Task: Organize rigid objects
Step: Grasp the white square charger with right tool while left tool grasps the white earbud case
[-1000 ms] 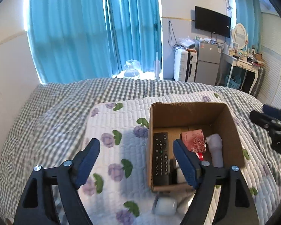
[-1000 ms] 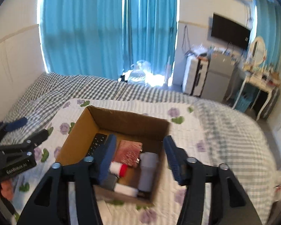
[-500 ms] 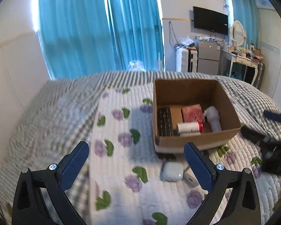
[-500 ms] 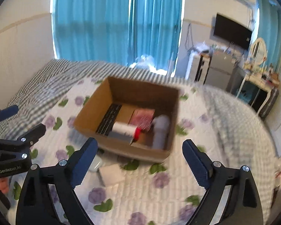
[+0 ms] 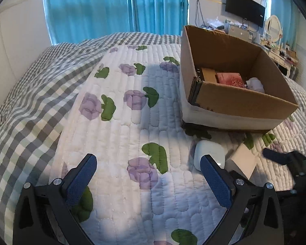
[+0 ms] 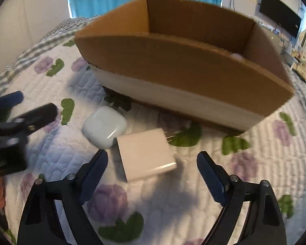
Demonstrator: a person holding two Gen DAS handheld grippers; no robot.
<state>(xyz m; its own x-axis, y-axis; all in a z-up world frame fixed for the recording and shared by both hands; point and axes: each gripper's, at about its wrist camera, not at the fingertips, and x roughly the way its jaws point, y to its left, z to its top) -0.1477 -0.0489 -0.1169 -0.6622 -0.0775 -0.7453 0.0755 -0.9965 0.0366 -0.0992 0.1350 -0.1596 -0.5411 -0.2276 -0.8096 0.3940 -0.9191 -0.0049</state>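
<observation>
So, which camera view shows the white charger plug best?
The right wrist view: the white charger plug lies whole between the open right gripper fingers, its metal prongs pointing toward the cardboard box. In the left wrist view only a part shows, beside the earbud case, prongs hidden.

earbud case (image 6: 104,127) left of charger (image 6: 145,153)
</observation>
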